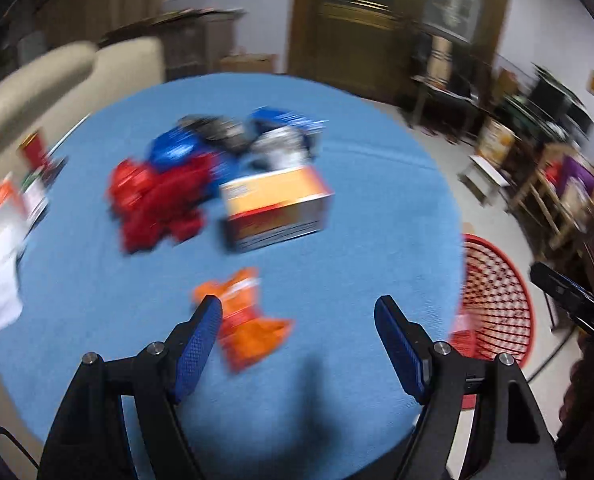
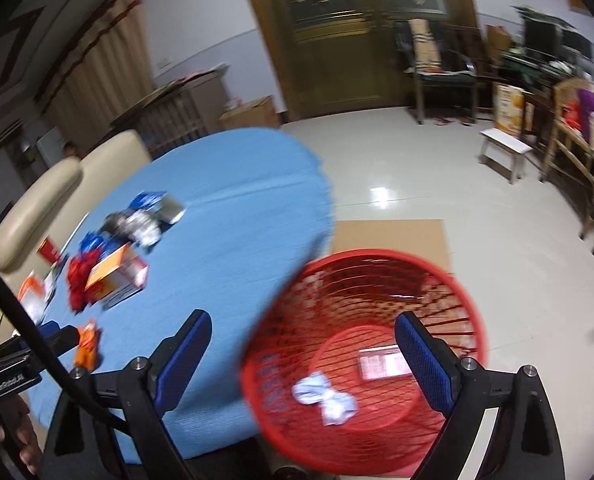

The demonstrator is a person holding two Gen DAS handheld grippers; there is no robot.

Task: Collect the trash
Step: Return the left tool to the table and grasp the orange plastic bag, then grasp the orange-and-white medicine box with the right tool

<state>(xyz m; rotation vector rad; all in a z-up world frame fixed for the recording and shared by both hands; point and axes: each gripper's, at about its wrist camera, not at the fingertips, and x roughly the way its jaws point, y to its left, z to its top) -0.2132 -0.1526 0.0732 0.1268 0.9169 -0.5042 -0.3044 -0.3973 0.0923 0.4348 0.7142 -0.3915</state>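
Observation:
My left gripper is open over the round blue table, nothing between its blue pads. An orange snack wrapper lies on the cloth just beyond its left finger. Farther on sit an orange box, a crumpled red wrapper and blue and silver wrappers. My right gripper is open and empty above the rim of the red mesh basket, which stands on the floor by the table edge. Inside the basket lie a pale crumpled wrapper and a pink packet.
White and orange papers lie at the table's left edge, next to a red can. Cream chairs stand behind the table. A cardboard sheet lies under the basket. A small white stool, wooden shelves and doors stand farther off.

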